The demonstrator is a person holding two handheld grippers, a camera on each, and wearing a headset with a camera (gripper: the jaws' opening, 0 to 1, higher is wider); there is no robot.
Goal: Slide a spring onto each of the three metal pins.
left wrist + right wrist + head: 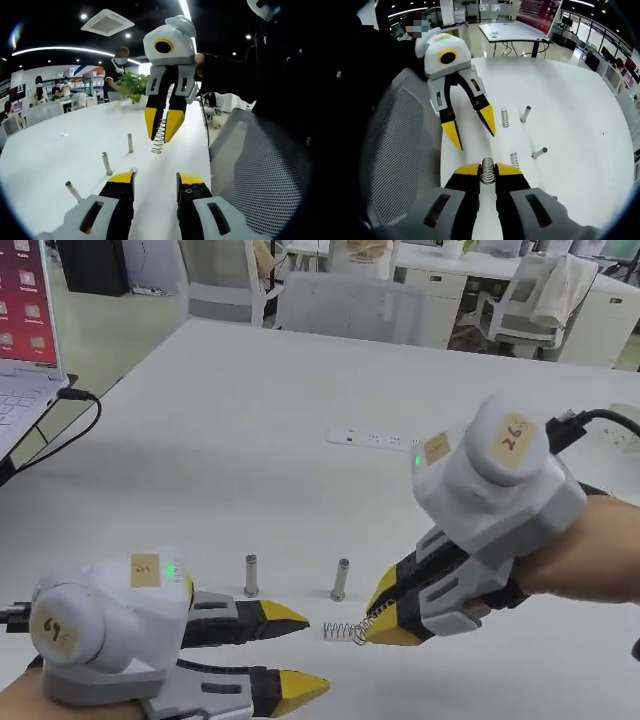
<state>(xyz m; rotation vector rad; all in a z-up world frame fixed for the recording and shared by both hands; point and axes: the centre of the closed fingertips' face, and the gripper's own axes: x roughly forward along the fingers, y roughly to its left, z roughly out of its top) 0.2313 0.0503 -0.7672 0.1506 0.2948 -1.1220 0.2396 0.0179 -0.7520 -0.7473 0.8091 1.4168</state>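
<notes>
**Surface** [300, 400]: a broad white top that carries all of the work. A laptop [20, 350] sits at its far left edge and a white power strip [370, 438] lies near its middle.

**Mesh chair back** [400, 150]: grey, standing at the near edge of the surface.

**Right hand-held gripper** [370, 623]: tilted down toward the surface, with its yellow-tipped jaws closed on one end of the held spring [346, 631]. The rest of the coil sticks out beyond the tips, low over the surface and just short of the pins.

**Left hand-held gripper** [297, 650]: lies nearly level at the near left. Its jaws are spread wide and hold nothing.

**Three metal pins** [106, 163]: short grey posts standing upright in a row, well apart from one another, each bare. In the head view two of them stand between the two hand-held grippers.

**Loose springs**: one spring [505, 117] lies on the surface just beside a pin. A second spring [514, 160] lies nearer the right hand-held gripper's tips.
</notes>
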